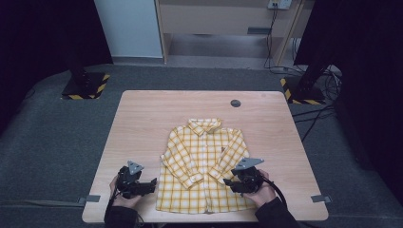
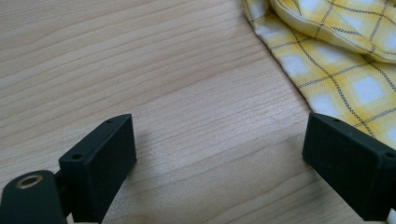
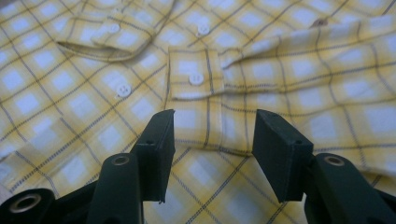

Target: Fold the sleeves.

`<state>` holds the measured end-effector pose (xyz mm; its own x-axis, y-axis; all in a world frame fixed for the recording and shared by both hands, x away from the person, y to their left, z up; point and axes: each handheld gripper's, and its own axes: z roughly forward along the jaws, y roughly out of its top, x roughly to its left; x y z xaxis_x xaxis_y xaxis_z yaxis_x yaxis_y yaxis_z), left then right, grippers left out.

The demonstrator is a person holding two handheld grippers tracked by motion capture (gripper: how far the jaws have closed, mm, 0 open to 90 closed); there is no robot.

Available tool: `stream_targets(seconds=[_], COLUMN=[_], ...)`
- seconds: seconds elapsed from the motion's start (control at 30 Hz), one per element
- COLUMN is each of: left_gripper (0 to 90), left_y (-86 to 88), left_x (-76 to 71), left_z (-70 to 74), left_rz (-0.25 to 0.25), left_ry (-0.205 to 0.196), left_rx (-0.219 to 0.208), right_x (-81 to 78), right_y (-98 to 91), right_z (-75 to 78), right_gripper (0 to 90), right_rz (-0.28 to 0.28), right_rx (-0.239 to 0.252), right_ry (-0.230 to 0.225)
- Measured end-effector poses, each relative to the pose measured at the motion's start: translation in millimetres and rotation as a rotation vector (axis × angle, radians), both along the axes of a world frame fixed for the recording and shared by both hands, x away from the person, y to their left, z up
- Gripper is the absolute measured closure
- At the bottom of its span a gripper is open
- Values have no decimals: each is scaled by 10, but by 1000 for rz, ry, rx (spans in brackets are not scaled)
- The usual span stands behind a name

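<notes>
Two grippers frame a small yellow plaid shirt (image 1: 203, 166) that lies flat and face up on the wooden tabletop (image 1: 142, 118), collar toward the far edge, both sleeves folded in across the chest, hem near the person's side. The left gripper (image 1: 151, 183) sits on bare wood just beside the shirt's lower left edge, jaws spread wide with nothing between them; in the left gripper view the plaid edge (image 2: 336, 60) lies just beyond one jaw. The right gripper (image 1: 228, 182) hovers over the shirt's lower right part, jaws parted and empty, looking toward a buttoned cuff (image 3: 196, 77) and the sleeve behind it. Folding looks under way, with the sleeves already in and the body not yet folded. My guess for the next move: each gripper closes on a side or hem edge, catching all layers, then both lift together so the cloth folds evenly without dragging the sleeves loose
</notes>
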<state>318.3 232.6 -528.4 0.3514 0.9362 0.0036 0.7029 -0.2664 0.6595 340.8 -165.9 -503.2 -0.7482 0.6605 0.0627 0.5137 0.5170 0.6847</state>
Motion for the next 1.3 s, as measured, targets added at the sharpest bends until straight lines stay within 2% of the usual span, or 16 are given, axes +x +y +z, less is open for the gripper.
stream_targets(seconds=[0.1,0.3,0.43,0.5,0.6,0.73,0.93,1.07,1.13,1.2,1.3], left_gripper=[86,86,86,85,86,86,86,86,86,86,86], left_y=[-3,-2,-1,-2,-2,-2,-2,-1,-1,-2,-1], left_x=[0,0,0,1,0,0,0,0,0,0,0], left_z=[0,-1,-1,-1,-1,-1,-1,-2,-1,-2,-1], left_rz=[-1,-3,-4,-4,-4,-4,-4,-5,-5,-4,-4], left_ry=[-1,-1,-2,-1,-2,-2,-2,-2,-2,-2,-2], left_rx=[0,0,-1,-1,-1,-1,-1,-1,-1,-2,-1], right_x=[-15,72,112,92,78,51,33,-3,-19,-41,-51], right_y=[26,88,124,121,110,132,134,89,61,54,67], right_z=[-62,-83,-156,-166,-175,-168,-150,-39,-1,-23,-87], right_gripper=[492,526,599,661,751,821,854,851,848,848,843], right_rz=[-12,-50,-67,-69,-77,-79,-87,-81,-59,-45,-36], right_rx=[-1,81,34,27,27,7,13,54,59,41,4], right_ry=[20,80,95,68,56,27,1,-23,0,22,31])
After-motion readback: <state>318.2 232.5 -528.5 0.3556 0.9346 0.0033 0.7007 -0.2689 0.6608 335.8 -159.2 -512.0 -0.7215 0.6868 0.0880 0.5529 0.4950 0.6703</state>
